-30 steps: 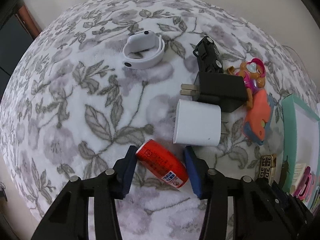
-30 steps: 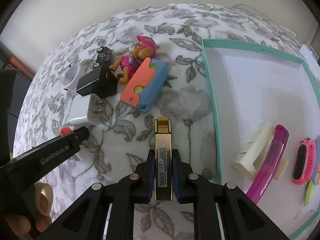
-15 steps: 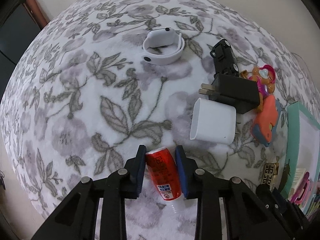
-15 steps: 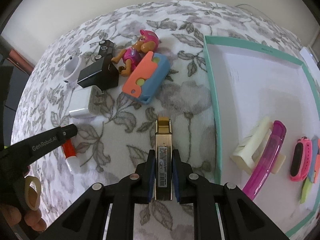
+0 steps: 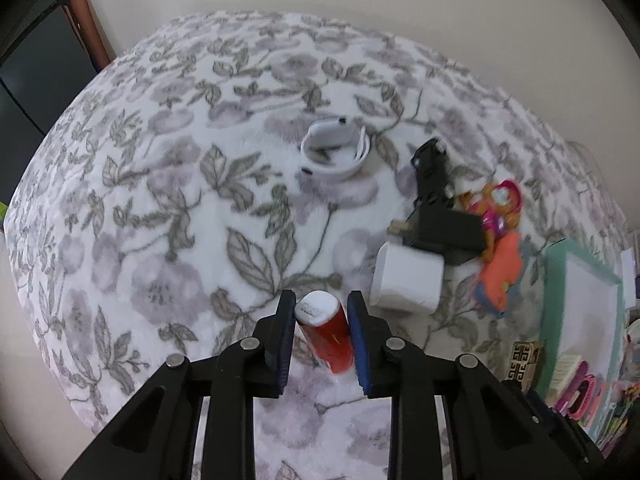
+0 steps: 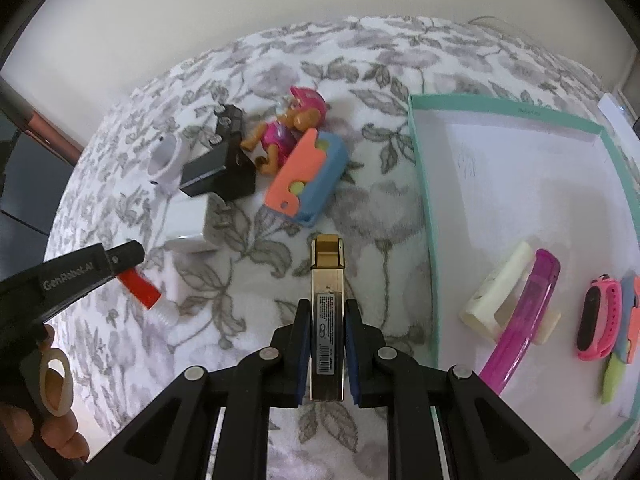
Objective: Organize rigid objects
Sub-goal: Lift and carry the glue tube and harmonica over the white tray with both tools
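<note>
Item pair awaiting the teal tray [image 6: 424, 216] at right: left gripper [image 5: 320, 332] jaws are closing around a red tube [image 5: 326, 334] above the floral surface [image 5: 160, 208], while right gripper [image 6: 326, 344] jaws are clamping a gold box [image 6: 327, 300] beside that tray.

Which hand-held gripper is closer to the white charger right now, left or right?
Left. The left hand-held gripper, closing on the red tube, sits right beside the white charger. The right hand-held gripper, shut on the gold box, is farther away, near the teal tray.
</note>
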`<action>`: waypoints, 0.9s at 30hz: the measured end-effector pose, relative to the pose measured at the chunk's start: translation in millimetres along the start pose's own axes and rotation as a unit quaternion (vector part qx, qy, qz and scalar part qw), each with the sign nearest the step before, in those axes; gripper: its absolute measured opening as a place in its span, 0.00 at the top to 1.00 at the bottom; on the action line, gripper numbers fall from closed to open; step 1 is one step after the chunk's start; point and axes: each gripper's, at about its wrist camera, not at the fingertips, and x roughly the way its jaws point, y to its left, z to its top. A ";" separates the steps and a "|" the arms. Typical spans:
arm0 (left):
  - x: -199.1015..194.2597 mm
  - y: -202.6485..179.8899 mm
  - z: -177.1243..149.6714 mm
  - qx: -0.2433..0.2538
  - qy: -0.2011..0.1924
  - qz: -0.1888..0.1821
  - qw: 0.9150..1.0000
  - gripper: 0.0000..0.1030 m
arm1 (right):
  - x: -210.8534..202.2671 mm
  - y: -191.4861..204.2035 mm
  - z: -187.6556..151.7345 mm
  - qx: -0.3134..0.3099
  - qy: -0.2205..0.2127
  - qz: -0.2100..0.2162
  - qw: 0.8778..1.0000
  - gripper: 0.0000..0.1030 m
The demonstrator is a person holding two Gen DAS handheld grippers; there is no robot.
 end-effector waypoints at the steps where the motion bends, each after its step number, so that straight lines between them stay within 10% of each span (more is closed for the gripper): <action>1: -5.4 0.6 1.1 0.000 -0.006 -0.003 1.000 0.74 | -1.9 0.2 0.1 0.001 -0.002 0.002 1.000 0.84; 27: -90.4 -38.2 -3.9 0.034 -0.127 -0.079 0.988 0.77 | -70.4 -26.1 10.6 0.039 -0.106 0.016 0.993 0.84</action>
